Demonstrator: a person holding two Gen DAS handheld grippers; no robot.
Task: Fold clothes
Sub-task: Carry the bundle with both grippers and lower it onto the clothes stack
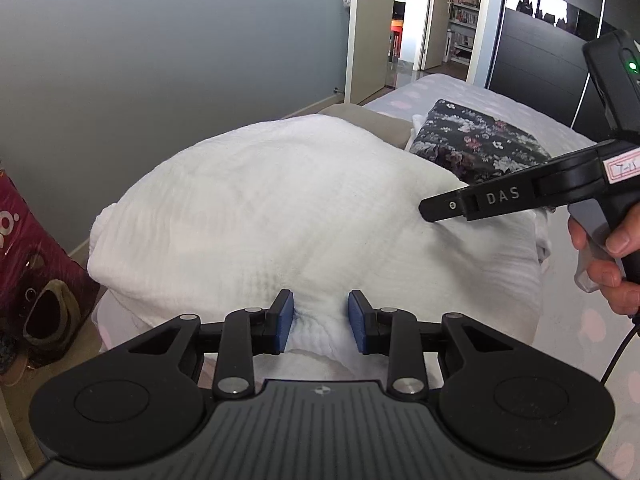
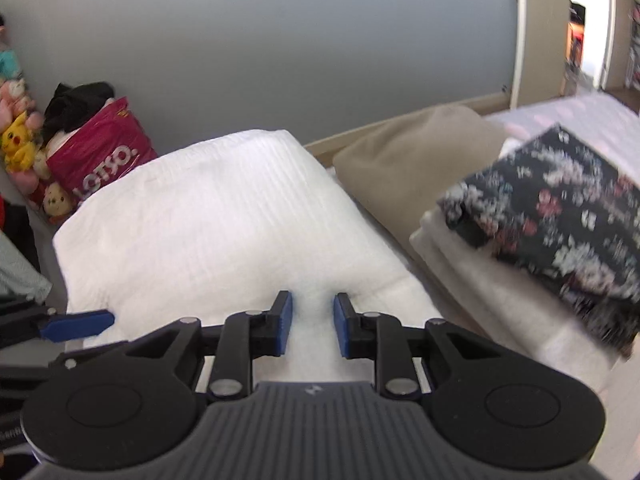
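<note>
A thick, folded white cloth (image 1: 280, 208) lies on the bed; the right wrist view shows it too (image 2: 208, 220). My left gripper (image 1: 320, 320) is shut on its near edge, and the fabric puckers between the blue pads. Further right along that same edge, my right gripper (image 2: 313, 326) is closed on a ridge of white fabric. In the left wrist view the right gripper (image 1: 428, 210) reaches in from the right over the cloth's edge, held by a person's hand (image 1: 612, 264). One blue finger of the left gripper (image 2: 80, 325) shows at the left of the right wrist view.
A folded dark floral garment (image 2: 560, 216) rests on a cream folded stack (image 2: 480, 280) to the right. A beige folded piece (image 2: 408, 168) lies behind. Left of the bed (image 1: 580, 340) are a red bag (image 2: 100, 156) and plush toys (image 2: 16, 140). An open door (image 1: 368, 28) stands beyond.
</note>
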